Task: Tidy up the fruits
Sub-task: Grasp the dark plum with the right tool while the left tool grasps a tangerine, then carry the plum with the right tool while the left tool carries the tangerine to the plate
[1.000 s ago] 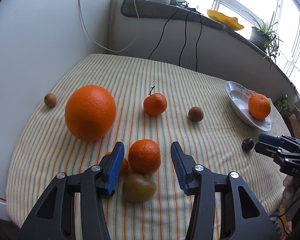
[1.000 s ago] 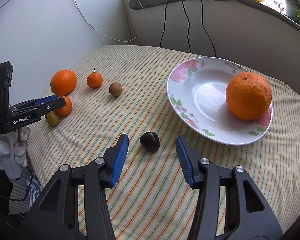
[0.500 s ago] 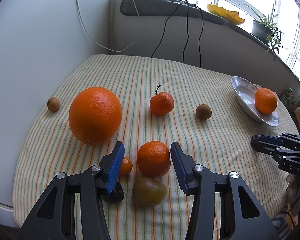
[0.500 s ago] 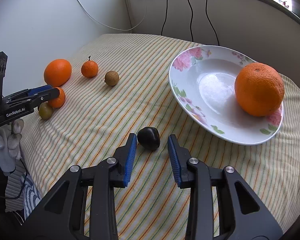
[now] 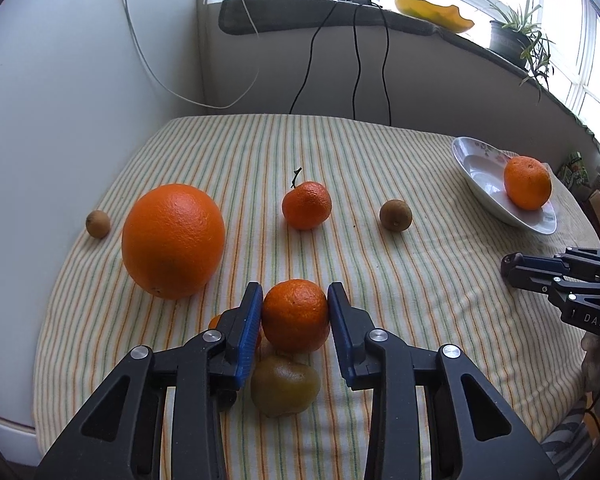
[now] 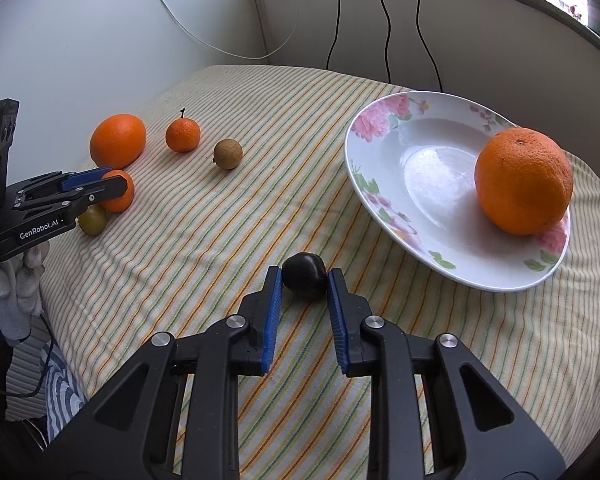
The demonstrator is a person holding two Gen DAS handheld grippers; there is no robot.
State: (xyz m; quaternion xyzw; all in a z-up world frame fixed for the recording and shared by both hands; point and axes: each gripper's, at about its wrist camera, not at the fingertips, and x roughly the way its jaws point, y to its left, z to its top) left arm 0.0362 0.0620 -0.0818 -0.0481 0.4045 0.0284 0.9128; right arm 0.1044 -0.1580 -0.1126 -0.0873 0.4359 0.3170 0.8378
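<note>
My left gripper (image 5: pixel 295 300) is shut on a mandarin (image 5: pixel 295 315) at the near left of the striped table; it also shows in the right wrist view (image 6: pixel 116 188). A greenish fruit (image 5: pixel 284 386) lies just below it and a small orange fruit (image 5: pixel 215 321) is partly hidden behind the left finger. My right gripper (image 6: pixel 303 280) is shut on a dark plum (image 6: pixel 304 276) resting on the cloth, just left of the flowered plate (image 6: pixel 384 136), which holds an orange (image 6: pixel 523 181).
A large orange (image 5: pixel 173 241), a stemmed mandarin (image 5: pixel 306 205) and two small brown fruits (image 5: pixel 396 215) (image 5: pixel 97 223) lie on the striped cloth (image 5: pixel 340 152). A wall stands at the left; cables hang over the back ledge. The table's edge is near both grippers.
Both grippers moved forward and closed: the left onto the mandarin, the right onto the dark plum. The other fruits have not moved.
</note>
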